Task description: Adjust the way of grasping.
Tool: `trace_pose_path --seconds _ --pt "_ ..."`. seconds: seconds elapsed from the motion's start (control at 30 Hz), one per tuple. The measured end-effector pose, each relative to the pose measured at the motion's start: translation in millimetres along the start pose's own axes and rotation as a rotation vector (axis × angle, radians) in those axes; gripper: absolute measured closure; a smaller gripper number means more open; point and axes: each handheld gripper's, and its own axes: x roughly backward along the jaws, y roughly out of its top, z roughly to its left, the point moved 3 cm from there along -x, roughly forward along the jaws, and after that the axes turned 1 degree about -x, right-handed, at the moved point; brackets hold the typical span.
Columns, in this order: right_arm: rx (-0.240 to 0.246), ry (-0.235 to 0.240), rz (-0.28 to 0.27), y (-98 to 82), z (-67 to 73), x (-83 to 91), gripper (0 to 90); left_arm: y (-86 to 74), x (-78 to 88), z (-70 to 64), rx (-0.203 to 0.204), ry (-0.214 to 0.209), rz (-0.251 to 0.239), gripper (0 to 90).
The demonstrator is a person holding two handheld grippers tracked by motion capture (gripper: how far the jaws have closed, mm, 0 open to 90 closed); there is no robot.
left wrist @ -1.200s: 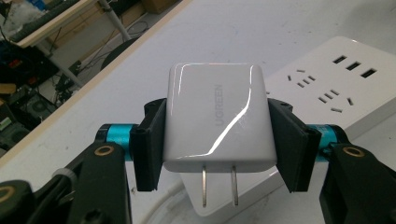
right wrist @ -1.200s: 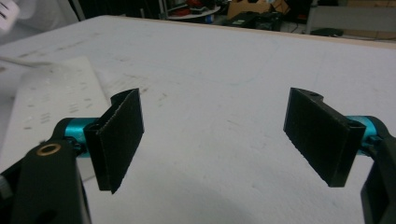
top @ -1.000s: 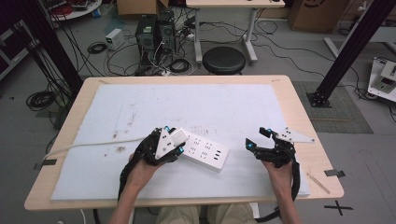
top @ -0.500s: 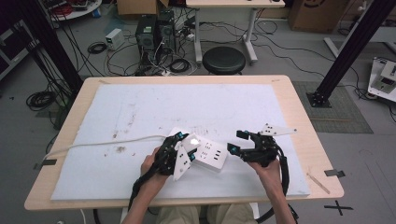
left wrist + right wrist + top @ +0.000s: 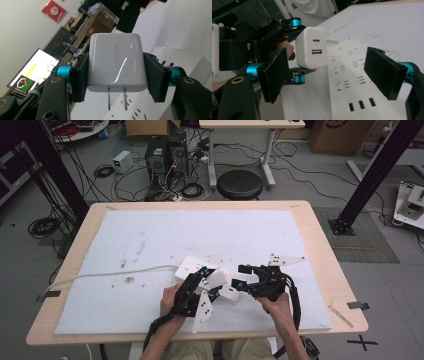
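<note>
In the high view, the power strip (image 5: 227, 290) is largely hidden: both hand-held grippers sit over it, and only its far end and a short stretch between them remain visible. Its white cable (image 5: 115, 272) leaves that far end and runs to the tabletop (image 5: 320, 240) edge, where it is cut off from sight. The white mat (image 5: 200, 235) lies under the power strip.

The left hand-held gripper (image 5: 116, 67) is clenched on a white charger (image 5: 115, 62); its two black pads press the charger's opposite sides. In the left gripper view, the charger's two flat prongs point toward the camera, with the socket face of the power strip visible beyond them. The prong tips appear to stand clear of the power strip, though the angle does not settle whether they touch it.

In the right gripper view, the charger (image 5: 311, 48) shows its port face, beside the power strip (image 5: 352, 82) and over its near edge. The left hand-held gripper (image 5: 295, 47) is partly hidden behind the charger there.

The right hand-held gripper (image 5: 334, 75) is released: its jaws stand wide apart, with the power strip between them and neither pad pressing on it. The lower end of the power strip is cut off by the frame.

No containers are present near the power strip.
</note>
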Motion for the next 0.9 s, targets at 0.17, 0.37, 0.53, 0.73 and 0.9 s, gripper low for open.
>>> trace_pose_path --seconds 0.17,0.37,0.53,0.73,0.9 --pt "-0.024 0.044 -0.001 -0.8 2.2 -6.1 20.6 3.5 -0.3 -1.4 -0.011 0.004 -0.03 42.4" --pt "-0.041 0.072 -0.005 -0.8 4.5 -11.3 20.6 5.8 -0.9 -3.5 -0.011 0.004 -0.049 42.4" --pt "-0.042 0.093 -0.014 -1.7 6.0 -16.1 20.6 8.3 -1.5 -7.1 -0.01 -0.004 -0.061 42.4" --pt "-0.053 0.107 -0.01 -4.6 6.6 -21.6 20.9 12.2 -2.5 -8.2 -0.017 -0.015 -0.079 42.4" --pt "-0.049 0.135 -0.014 -6.0 6.7 -23.4 28.8 14.5 -3.3 -9.3 -0.012 -0.014 -0.087 42.4"
